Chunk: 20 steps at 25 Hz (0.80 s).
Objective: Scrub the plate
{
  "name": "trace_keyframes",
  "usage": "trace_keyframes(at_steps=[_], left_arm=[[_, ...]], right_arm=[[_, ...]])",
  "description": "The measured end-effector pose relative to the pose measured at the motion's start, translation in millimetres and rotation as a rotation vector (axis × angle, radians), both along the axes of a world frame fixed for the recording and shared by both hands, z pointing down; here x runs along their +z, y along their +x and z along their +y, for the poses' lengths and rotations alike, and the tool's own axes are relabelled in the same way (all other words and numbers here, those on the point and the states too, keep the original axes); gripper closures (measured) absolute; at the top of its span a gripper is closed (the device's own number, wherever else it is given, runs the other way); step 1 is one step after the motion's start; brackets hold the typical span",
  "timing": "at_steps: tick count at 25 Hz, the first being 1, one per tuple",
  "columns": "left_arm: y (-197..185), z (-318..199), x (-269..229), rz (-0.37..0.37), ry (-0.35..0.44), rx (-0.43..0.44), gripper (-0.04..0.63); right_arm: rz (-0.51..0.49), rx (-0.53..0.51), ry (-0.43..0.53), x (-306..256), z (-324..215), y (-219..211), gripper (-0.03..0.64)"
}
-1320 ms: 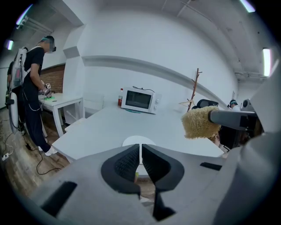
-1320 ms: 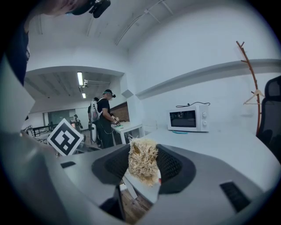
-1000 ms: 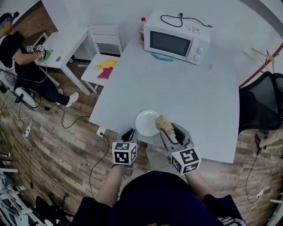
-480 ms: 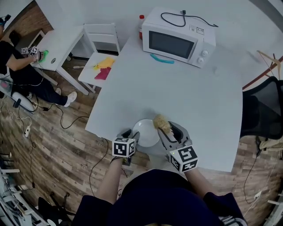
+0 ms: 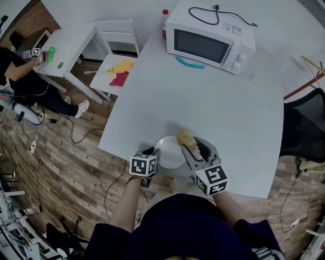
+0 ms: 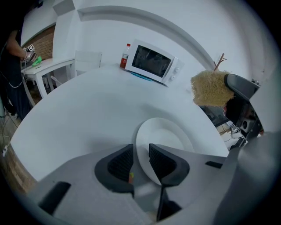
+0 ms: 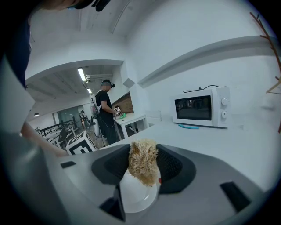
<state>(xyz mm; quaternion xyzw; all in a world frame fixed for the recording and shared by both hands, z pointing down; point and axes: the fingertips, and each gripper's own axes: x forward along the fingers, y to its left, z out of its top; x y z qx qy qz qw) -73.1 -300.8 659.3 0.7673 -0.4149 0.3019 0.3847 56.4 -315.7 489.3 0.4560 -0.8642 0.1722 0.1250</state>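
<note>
A white plate (image 5: 170,151) lies near the front edge of the white table (image 5: 223,117). My left gripper (image 5: 152,152) is at the plate's near left rim. In the left gripper view its jaws have just been closing with the rim of the plate (image 6: 164,140) between them, and the pads now press on it (image 6: 141,156). My right gripper (image 5: 193,147) is shut on a straw-coloured scrubber (image 5: 185,138), which hangs over the plate's right rim. In the right gripper view the scrubber (image 7: 142,162) fills the jaws, with the plate (image 7: 136,197) just below it.
A white microwave (image 5: 209,43) stands at the table's far side, with a teal object (image 5: 190,63) in front and a red-capped bottle (image 5: 164,15) beside it. A white chair (image 5: 119,76) holds yellow and pink cloths. A person (image 5: 25,76) sits far left; a black chair (image 5: 299,132) is right.
My left gripper has come down from beside the plate, and its jaws now sit round the plate's near left rim. The right gripper with the scrubber has shifted slightly over the plate.
</note>
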Motion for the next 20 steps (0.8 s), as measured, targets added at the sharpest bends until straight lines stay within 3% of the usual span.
trace_keyframes(at_steps=[9, 20], left_arm=[[1, 1, -3, 0.0, 0.019, 0.003, 0.5], [-1, 5, -43, 0.017, 0.141, -0.027, 0.535]], right_arm=[[0.005, 0.02, -0.005, 4, 8, 2, 0.431], [0.034, 0.027, -0.026, 20, 40, 3, 0.431]])
